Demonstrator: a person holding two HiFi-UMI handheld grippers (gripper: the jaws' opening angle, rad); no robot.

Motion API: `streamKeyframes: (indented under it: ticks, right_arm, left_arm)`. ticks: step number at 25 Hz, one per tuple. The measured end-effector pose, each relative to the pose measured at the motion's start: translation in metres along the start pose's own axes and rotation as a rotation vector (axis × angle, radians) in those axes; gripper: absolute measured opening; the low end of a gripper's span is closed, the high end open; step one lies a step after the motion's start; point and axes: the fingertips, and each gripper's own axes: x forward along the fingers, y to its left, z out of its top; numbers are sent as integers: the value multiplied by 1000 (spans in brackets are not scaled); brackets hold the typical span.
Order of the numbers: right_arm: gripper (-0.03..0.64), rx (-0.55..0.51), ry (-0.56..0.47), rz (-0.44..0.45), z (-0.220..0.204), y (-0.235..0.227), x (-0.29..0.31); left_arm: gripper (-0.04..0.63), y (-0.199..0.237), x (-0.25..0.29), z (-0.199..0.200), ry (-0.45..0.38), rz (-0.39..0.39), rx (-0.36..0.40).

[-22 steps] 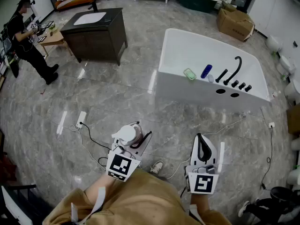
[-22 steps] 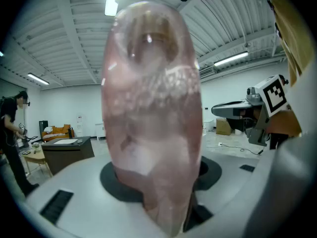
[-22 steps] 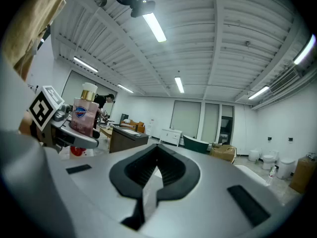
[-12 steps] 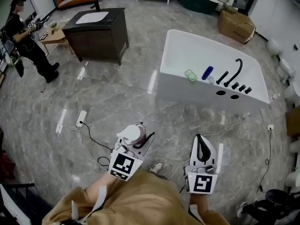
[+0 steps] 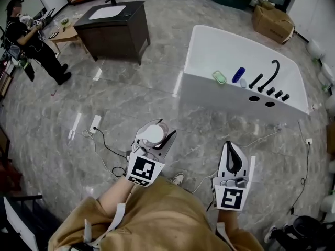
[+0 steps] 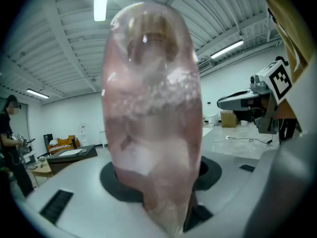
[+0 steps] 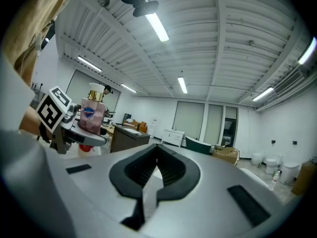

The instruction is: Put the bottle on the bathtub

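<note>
A pinkish translucent bottle (image 6: 151, 123) with a pale cap (image 5: 153, 134) stands upright in my left gripper (image 5: 155, 138), which is shut on it. The same bottle (image 7: 93, 114) with its blue label shows at the left of the right gripper view. My right gripper (image 5: 232, 160) is shut with nothing between its jaws. The white bathtub (image 5: 225, 95) lies ahead to the right on the floor, well beyond both grippers. On its near ledge are a green soap dish (image 5: 219, 77), a blue bottle (image 5: 238, 75) and a black faucet (image 5: 270, 76).
A dark vanity cabinet (image 5: 118, 29) stands far left of the tub. A person (image 5: 30, 43) stands at the far left by a small table. A power strip (image 5: 95, 124) and cables lie on the marble floor. A cardboard box (image 5: 273, 23) sits behind the tub.
The view has advanced toward the bathtub, which sits a little lower in frame. Both grippers hold the same pose, the left one still carrying the bottle.
</note>
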Motion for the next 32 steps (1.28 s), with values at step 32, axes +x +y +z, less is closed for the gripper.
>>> streamKeyframes:
  ticks: [32]
  right_arm:
    - [5,-73,101,-20,7,-39,294]
  left_arm:
    - [216,156,230,-57,53,-158,-100]
